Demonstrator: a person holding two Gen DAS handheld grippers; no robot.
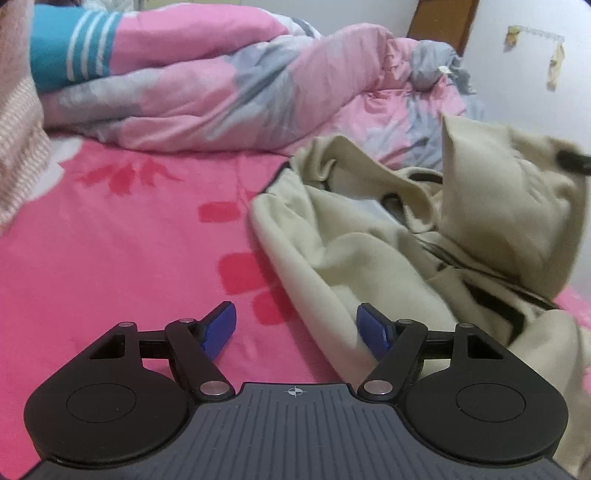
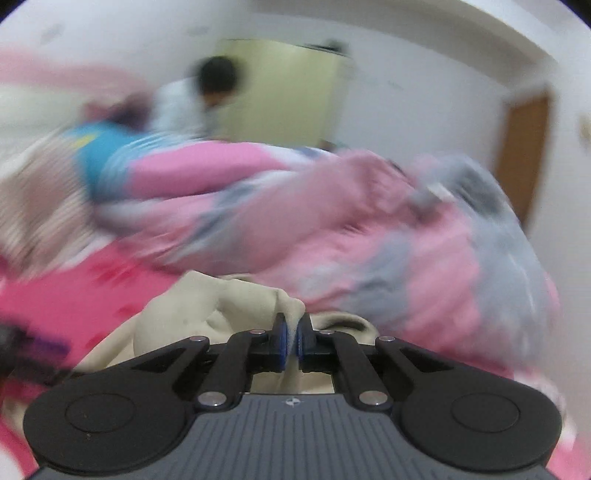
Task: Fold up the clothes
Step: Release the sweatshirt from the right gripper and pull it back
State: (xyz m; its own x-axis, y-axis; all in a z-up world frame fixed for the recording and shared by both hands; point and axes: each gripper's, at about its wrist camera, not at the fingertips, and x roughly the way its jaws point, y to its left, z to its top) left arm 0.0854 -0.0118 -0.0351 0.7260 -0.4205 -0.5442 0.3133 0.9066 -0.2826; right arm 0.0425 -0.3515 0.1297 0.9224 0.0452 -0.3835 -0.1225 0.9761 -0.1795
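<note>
A beige hooded jacket [image 1: 424, 236] with a dark zipper lies crumpled on the pink bed sheet [image 1: 122, 258], and one part of it is lifted up at the right. My left gripper [image 1: 297, 325] is open just above the sheet, its right blue pad at the jacket's left edge and nothing between the pads. In the blurred right wrist view, my right gripper [image 2: 291, 338] is shut on a fold of the beige jacket [image 2: 221, 299] and holds it raised. A dark tip of the right gripper [image 1: 572, 160] shows at the lifted cloth.
A bunched pink and grey quilt [image 1: 229, 92] runs across the back of the bed, with a teal striped garment [image 1: 70, 51] at its left. A striped blanket [image 1: 18, 147] is at the far left. A person [image 2: 195, 99] is behind the quilt. White wall and a brown door [image 1: 443, 22] stand behind.
</note>
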